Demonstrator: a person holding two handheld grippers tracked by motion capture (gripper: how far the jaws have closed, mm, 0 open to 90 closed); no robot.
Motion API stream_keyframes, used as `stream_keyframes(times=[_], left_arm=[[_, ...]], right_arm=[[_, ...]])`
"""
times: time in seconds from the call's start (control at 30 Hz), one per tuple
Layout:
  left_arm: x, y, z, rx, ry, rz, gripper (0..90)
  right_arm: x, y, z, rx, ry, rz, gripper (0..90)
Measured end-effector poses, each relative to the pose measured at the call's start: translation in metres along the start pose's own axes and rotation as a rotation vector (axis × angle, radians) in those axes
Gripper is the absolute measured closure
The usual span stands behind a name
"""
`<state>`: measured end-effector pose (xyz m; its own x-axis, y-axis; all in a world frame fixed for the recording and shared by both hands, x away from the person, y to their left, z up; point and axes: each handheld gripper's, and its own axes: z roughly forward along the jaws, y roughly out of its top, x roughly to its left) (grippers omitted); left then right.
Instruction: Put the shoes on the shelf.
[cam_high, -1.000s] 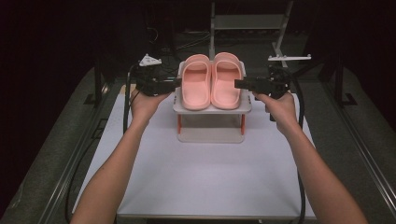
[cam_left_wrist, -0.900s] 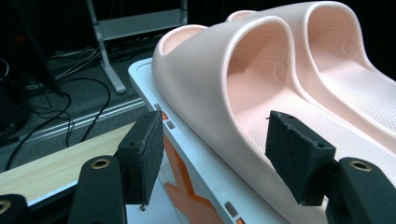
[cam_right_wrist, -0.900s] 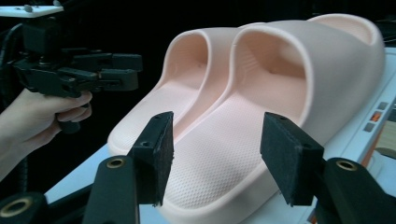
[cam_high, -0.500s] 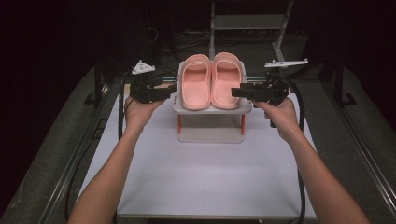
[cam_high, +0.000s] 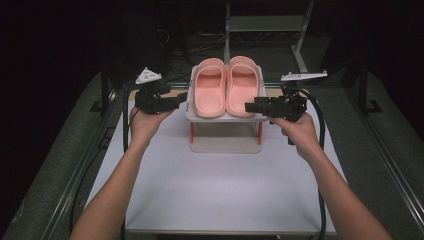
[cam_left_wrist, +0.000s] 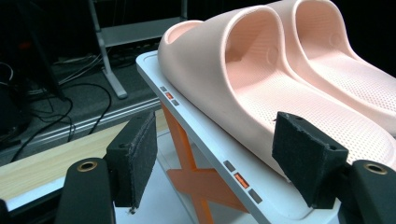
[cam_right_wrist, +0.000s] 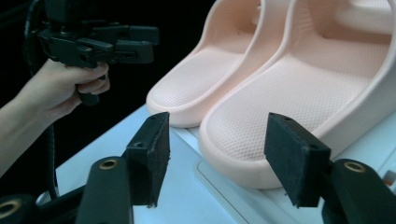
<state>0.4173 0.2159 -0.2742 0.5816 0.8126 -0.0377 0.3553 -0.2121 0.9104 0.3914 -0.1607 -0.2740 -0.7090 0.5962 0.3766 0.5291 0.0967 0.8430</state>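
Both grippers have drawn back from the rack since the earlier frame, toward the person. In the high view, the left gripper (cam_high: 181, 96) and right gripper (cam_high: 251, 107) flank the white rack (cam_high: 225, 118), neither touching the pink slippers (cam_high: 226, 86) resting side by side on its top shelf; the placing looks finished. In the left gripper view, jaws spread and empty; the near slipper (cam_left_wrist: 243, 79) is smooth moulded foam with a dimpled footbed. In the right gripper view, jaws likewise apart, rounded heels (cam_right_wrist: 243, 135) ahead.
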Motion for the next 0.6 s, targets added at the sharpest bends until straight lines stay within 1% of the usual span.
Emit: stream_keyframes(times=[0.03,0.1,0.23,0.43,0.5,0.6], left_arm=[[-0.001,0.000,-0.001,-0.002,-0.002,-0.001,29.8],[-0.002,-0.001,-0.003,-0.008,-0.001,0.008,29.7],[-0.006,-0.004,-0.005,-0.004,0.001,0.017,29.3],[-0.007,-0.013,-0.009,-0.011,0.003,-0.001,27.5],[-0.008,-0.015,-0.011,-0.015,0.004,-0.003,26.7],[-0.009,-0.017,-0.014,-0.019,0.005,0.003,25.4]], right_arm=[[0.000,-0.002,0.000,-0.006,0.003,0.000,40.9],[0.001,-0.009,0.000,0.006,0.005,0.004,40.2],[0.003,-0.018,-0.004,-0.007,0.014,0.013,39.4],[0.006,-0.025,-0.012,-0.024,0.036,0.013,38.0],[0.007,-0.028,-0.015,-0.044,0.042,0.013,38.1],[0.009,-0.033,-0.016,-0.041,0.049,0.008,37.6]])
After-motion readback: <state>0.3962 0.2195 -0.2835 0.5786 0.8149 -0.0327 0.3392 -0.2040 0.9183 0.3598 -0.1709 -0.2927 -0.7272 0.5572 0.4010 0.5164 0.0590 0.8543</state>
